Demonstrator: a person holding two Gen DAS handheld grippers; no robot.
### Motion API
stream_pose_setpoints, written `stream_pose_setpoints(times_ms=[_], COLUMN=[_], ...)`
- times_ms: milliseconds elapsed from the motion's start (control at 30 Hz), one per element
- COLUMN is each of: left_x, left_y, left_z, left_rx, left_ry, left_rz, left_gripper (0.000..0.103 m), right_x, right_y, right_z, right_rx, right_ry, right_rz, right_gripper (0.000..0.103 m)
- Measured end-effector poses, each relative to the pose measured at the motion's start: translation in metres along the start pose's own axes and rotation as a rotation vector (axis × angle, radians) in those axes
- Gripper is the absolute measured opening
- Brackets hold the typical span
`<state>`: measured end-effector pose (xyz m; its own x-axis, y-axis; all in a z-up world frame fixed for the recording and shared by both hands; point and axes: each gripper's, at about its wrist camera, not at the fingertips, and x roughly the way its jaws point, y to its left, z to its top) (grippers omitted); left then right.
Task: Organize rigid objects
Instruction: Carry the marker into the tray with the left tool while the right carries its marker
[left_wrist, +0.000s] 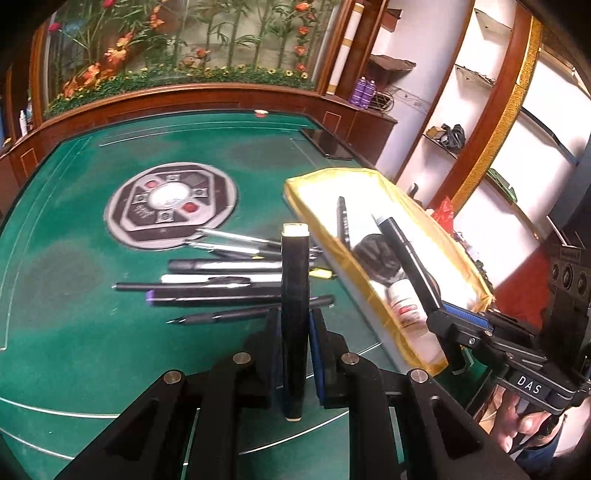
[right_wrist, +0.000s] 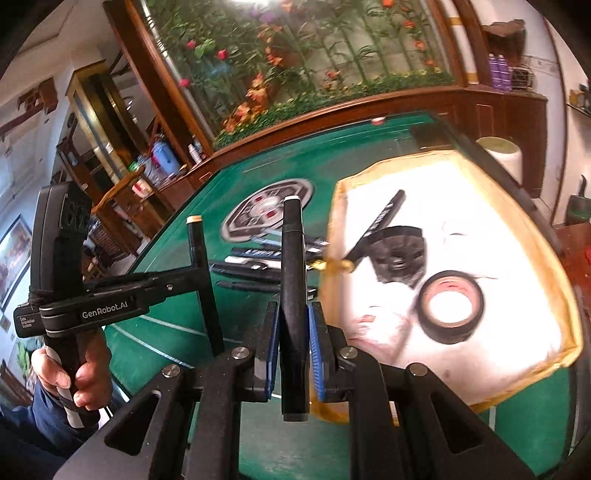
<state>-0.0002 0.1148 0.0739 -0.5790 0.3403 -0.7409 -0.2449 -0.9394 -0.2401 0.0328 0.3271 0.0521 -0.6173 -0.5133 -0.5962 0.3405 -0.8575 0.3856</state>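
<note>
My left gripper (left_wrist: 295, 323) is shut on a black marker with a pale cap end (left_wrist: 294, 280), held upright above the green table (left_wrist: 74, 332). Beyond it lies a heap of several black and white pens (left_wrist: 221, 280). My right gripper (right_wrist: 293, 317) is shut on another black marker (right_wrist: 293, 258), close to the left rim of a white box with a gold rim (right_wrist: 517, 229). In the left wrist view the right gripper (left_wrist: 443, 314) holds its marker (left_wrist: 406, 258) over that box (left_wrist: 332, 236). The left gripper (right_wrist: 199, 275) shows at the left of the right wrist view.
Inside the box lie a black tape roll (right_wrist: 450, 306), a black round part (right_wrist: 399, 254), a black pen (right_wrist: 382, 216) and a white bottle (left_wrist: 404, 306). A round grey panel (left_wrist: 170, 203) sits mid-table. A dark phone (left_wrist: 328, 144) lies at the far edge. A hand (right_wrist: 74, 373) grips the left handle.
</note>
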Motion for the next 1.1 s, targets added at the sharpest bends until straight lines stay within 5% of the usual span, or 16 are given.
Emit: stream_pose_setpoints(times_ms=[600,867,1100], left_x=[0.048,0.086,0.071], left_y=[-0.084,-0.096,-0.084], left_z=[0.051,0.054,0.043], left_rx=[0.066,0.07,0.08], left_ry=[0.063,0.138,0.137], left_rz=[-0.17,-0.165,-0.172], left_gripper=[0.016,0.015,0.015], right_x=[-0.011,0.003,0.021], right_y=[-0.087,-0.09,-0.088], right_z=[0.021,0.018,0.016], right_rx=[0.132,0.114,0.087], right_ry=[-0.031,0.01,0.049], right_rz=[-0.278,-0.289,-0.279], right_gripper=[0.015,0.015,0.015])
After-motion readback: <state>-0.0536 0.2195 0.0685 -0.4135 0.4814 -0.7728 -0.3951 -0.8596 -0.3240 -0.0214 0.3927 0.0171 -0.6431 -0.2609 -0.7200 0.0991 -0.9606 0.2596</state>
